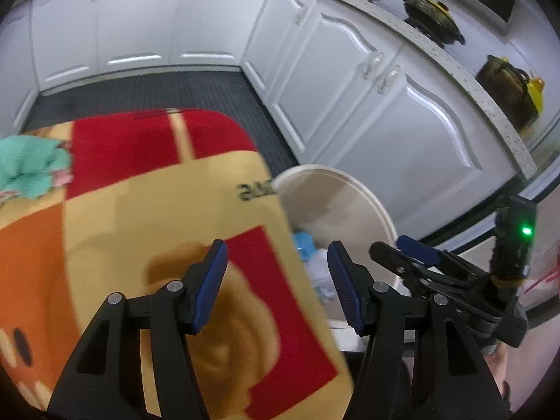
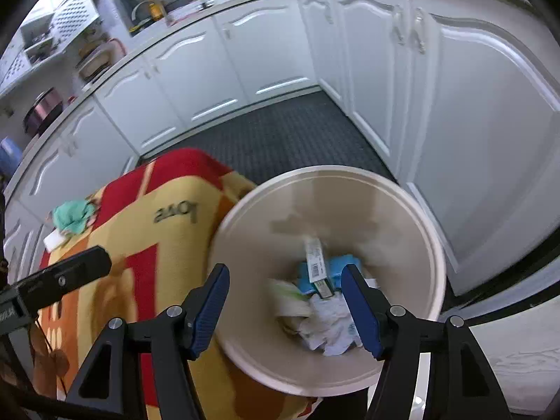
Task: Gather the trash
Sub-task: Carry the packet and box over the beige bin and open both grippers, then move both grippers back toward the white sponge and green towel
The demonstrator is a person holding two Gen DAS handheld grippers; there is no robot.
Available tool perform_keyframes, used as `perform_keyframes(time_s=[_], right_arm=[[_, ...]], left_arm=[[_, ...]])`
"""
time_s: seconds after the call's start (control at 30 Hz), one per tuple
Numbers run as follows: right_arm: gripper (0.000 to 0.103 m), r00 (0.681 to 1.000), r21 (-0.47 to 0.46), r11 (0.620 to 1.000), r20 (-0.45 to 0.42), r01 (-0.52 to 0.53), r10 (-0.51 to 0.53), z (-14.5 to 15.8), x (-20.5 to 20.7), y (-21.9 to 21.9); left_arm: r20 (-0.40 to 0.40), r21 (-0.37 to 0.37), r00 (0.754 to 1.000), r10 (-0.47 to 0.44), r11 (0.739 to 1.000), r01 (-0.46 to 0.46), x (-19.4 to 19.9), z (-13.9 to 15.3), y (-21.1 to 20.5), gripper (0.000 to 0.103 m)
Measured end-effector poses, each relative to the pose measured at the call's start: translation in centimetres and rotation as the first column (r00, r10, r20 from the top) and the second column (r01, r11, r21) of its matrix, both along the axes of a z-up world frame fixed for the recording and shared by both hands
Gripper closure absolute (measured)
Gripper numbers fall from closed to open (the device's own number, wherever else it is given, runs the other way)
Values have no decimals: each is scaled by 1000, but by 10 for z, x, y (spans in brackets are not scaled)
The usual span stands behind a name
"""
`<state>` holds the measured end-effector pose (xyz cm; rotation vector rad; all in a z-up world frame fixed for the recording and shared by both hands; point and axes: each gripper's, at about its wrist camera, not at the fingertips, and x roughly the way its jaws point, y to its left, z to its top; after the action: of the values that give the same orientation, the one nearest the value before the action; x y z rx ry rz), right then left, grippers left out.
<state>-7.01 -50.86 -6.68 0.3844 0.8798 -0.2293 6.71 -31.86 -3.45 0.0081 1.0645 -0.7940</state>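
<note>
A round beige trash bin (image 2: 432, 245) stands on the floor beside a table draped in a red, orange and yellow blanket (image 2: 168, 238). Inside the bin lie crumpled white paper (image 2: 329, 325), a blue packet (image 2: 341, 267) and a narrow barcoded box (image 2: 316, 266). My right gripper (image 2: 285, 309) hangs open above the bin with nothing between its blue pads. My left gripper (image 1: 276, 281) is open over the blanket's edge (image 1: 245, 231), empty too. The bin (image 1: 353, 189) sits just right of it, with trash (image 1: 315, 269) showing inside. The right gripper (image 1: 402, 248) reaches over the bin's rim.
A green cloth (image 1: 28, 164) lies on the blanket's far left, green cloth (image 2: 73, 215) in the right view too. White cabinets (image 1: 350, 80) enclose a dark ribbed floor mat (image 2: 280, 133). Pots (image 1: 434, 17) stand on the counter at the right.
</note>
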Motion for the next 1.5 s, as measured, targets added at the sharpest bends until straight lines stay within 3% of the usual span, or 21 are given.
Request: perform_keyframes(time_s=[0.27, 0.47, 0.6, 0.77, 0.83, 1.07, 1.27, 1.4, 1.5], right_arm=[[38, 990, 4, 991, 33, -137, 137, 10, 23, 57], [37, 972, 20, 972, 28, -232, 232, 4, 49, 99], [37, 958, 31, 958, 27, -286, 285, 3, 68, 126], [34, 942, 31, 942, 35, -335, 334, 7, 87, 150], [34, 936, 33, 936, 39, -351, 350, 9, 94, 158], [31, 916, 36, 916, 54, -399, 397, 16, 130, 184], [30, 903, 43, 904, 92, -426, 421, 22, 173, 204], [27, 896, 52, 897, 101, -440, 433, 22, 200, 214], [27, 891, 63, 891, 92, -450, 444, 19, 220, 222]], left_arm=[[38, 28, 991, 126, 992, -127, 16, 1, 66, 45], [64, 49, 971, 232, 971, -235, 37, -1, 129, 45], [72, 67, 943, 326, 941, -331, 57, -5, 180, 45], [70, 15, 892, 447, 893, -449, 85, -2, 233, 42], [90, 13, 884, 459, 887, -462, 94, -4, 243, 33], [163, 76, 907, 388, 912, -403, 106, -14, 253, 32], [114, -1, 907, 406, 913, -408, 132, -11, 260, 31], [136, 78, 933, 332, 936, -344, 142, -20, 249, 31], [91, 101, 945, 314, 941, -323, 145, -32, 251, 31]])
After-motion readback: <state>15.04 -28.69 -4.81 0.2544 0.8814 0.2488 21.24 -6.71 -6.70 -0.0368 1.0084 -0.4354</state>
